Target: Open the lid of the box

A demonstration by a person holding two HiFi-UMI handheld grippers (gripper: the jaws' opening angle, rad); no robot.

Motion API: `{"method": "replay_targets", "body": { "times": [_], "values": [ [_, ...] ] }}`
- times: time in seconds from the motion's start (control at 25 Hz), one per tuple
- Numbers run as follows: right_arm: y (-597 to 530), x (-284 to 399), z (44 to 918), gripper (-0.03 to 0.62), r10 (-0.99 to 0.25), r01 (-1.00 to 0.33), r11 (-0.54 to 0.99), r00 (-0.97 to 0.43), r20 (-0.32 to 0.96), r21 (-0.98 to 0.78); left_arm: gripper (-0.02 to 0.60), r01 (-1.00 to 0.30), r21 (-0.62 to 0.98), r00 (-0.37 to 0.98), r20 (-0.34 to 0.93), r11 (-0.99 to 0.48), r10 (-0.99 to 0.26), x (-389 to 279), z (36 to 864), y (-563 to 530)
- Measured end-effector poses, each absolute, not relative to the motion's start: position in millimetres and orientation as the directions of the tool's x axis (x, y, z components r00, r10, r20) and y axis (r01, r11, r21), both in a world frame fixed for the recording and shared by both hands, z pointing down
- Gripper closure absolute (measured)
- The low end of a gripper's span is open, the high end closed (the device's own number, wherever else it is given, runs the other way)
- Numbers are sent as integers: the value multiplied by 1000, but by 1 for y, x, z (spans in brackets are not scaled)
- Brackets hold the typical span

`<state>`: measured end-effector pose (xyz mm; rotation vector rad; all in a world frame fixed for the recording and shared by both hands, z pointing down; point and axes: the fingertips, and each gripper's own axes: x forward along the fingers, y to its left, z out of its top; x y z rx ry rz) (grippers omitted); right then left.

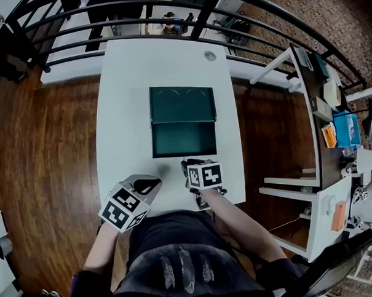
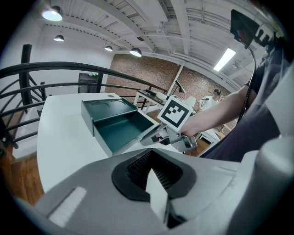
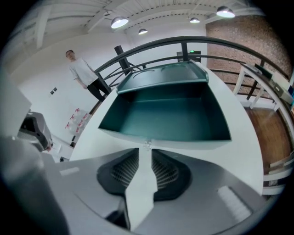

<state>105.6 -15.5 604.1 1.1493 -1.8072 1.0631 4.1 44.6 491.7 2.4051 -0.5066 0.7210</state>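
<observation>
A dark green box stands in the middle of the white table, its lid swung back and lying beyond the empty tray. My right gripper is at the middle of the box's front wall; its jaws stand slightly apart, and the small front catch sits just off their tips without being pressed. My left gripper rests near the table's front edge, left of the box, jaws together and empty. From the left gripper view, the open box and the right gripper are both visible.
A black railing curves round the table's far side. White desks with clutter stand to the right over a wooden floor. A small round object lies at the table's far end. A person stands beyond the railing.
</observation>
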Motion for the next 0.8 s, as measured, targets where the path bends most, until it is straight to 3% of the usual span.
{"method": "replay_targets", "body": {
  "times": [0.16,0.36,0.4,0.44,0.8],
  "values": [
    [15,103,595,436,-235,-884,303,-431,871,-356,568,-500,408,782,592,-764,-196,5,489,43],
    [54,98,544,437,-19,-670,584,-576,817,-459,568,-486,406,792,579,-774,-193,7,482,35],
    [56,101,532,487,6,-625,628,-592,806,-464,568,-484,403,792,580,-777,-192,8,482,33],
    [54,106,520,591,9,-594,661,-606,796,-459,568,-483,399,791,582,-780,-191,9,482,31],
    [22,184,464,591,-137,-582,709,-667,733,-398,568,-498,382,767,614,-778,-189,35,488,30]
  ]
}}
